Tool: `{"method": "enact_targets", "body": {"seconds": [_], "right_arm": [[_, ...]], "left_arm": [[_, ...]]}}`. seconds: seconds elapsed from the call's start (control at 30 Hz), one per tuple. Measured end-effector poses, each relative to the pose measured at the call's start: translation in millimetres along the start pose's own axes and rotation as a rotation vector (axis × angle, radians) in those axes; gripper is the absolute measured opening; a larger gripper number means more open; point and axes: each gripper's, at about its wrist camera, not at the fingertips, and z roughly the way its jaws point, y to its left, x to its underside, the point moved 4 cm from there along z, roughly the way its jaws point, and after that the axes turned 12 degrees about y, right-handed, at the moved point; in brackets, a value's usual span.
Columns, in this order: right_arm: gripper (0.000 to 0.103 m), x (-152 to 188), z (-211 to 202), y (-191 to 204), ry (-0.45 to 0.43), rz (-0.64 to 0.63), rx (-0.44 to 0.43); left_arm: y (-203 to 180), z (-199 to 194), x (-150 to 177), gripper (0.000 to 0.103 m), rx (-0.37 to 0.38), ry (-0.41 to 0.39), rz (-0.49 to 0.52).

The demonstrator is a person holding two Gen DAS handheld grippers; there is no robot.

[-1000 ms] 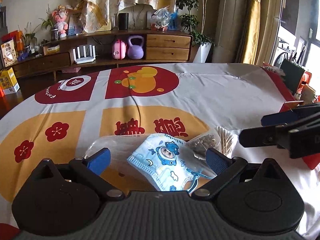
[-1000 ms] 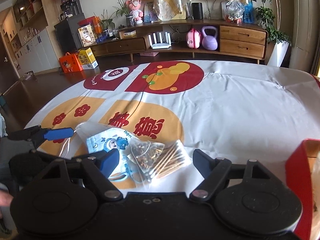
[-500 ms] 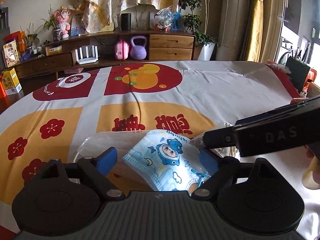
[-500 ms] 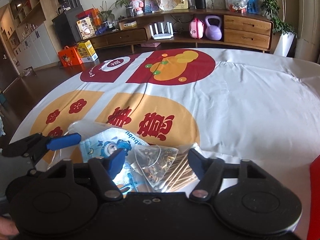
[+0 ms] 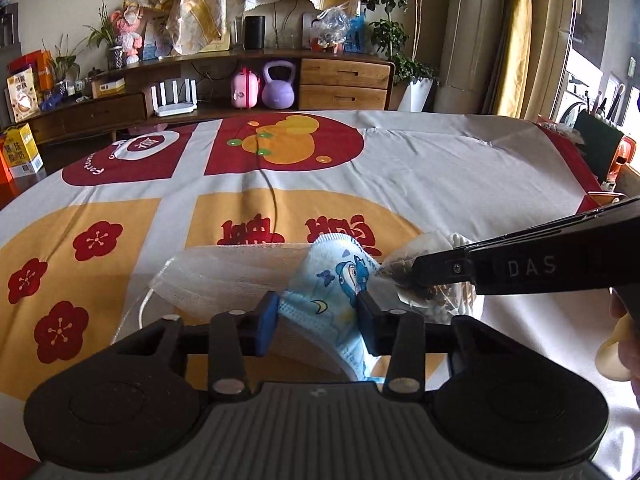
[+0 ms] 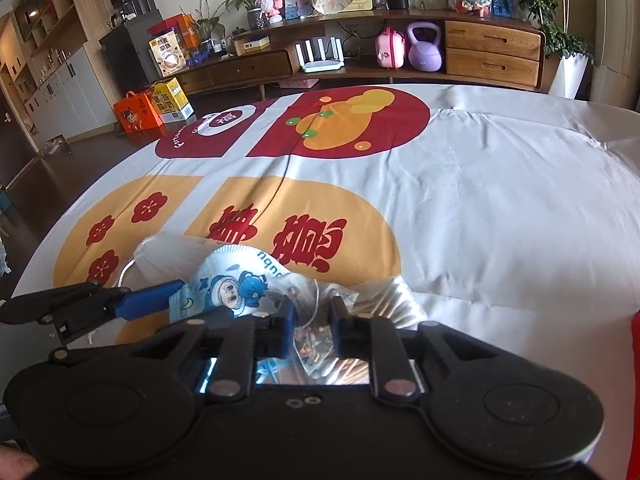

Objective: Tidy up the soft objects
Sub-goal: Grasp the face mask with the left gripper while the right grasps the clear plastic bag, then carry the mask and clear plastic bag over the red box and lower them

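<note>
A: What is sitting in the clear bags on the counter (image 5: pixel 460 168)?

B: One small clear bag (image 6: pixel 312 336) is holding dark, loose bits I can't identify. A second clear bag (image 6: pixel 384 292) behind it is holding pale sticks that look like cotton swabs. A flat transparent sleeve (image 5: pixel 224 276) is lying to the left of them on the printed tablecloth (image 6: pixel 500 200), and what it contains is unclear.

A: And the soft thing?

B: The child's face mask (image 5: pixel 336 284), blue with a cartoon figure, is lying near the front edge of the counter, overlapping the sleeve and touching the small bag.

A: How are the jaws standing?

B: The left gripper (image 5: pixel 318 322) is pinching the mask; its jaws are narrowed with the fabric bunched between the blue pads. The right gripper (image 6: pixel 312 330) is clamping the small clear bag, its jaws almost together on the plastic. In the left view the right gripper is reaching in from the right edge, its tip on that bag.

A: What is differing from a second ago?

B: Both pairs of jaws were spread wide then, with nothing pressed; they have just been closing, the left on the mask, the right on the bag. The mask, flat before, is now buckling upward between the pads.
</note>
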Motion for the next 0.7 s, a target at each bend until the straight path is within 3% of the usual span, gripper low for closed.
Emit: {"method": "enact_targets", "body": {"seconds": [0.07,0.37,0.7], "right_arm": [[0.010,0.3,-1.7,0.5,-0.009,-0.003,0.000],[0.009,10.5,-24.1,1.6,-0.066,-0.015,0.030],[0.009,36.0,-81.0,-16.3,-0.117,0.010,0.033]], "left_arm": [[-1.9,-1.9,-0.3,0.036,-0.001,0.003,-0.006],[-12.9,-20.6,-3.6,0.034,0.049,-0.002,-0.022],[-15.7,-47.4,-11.2,0.034,0.079,-0.004,-0.077]]}}
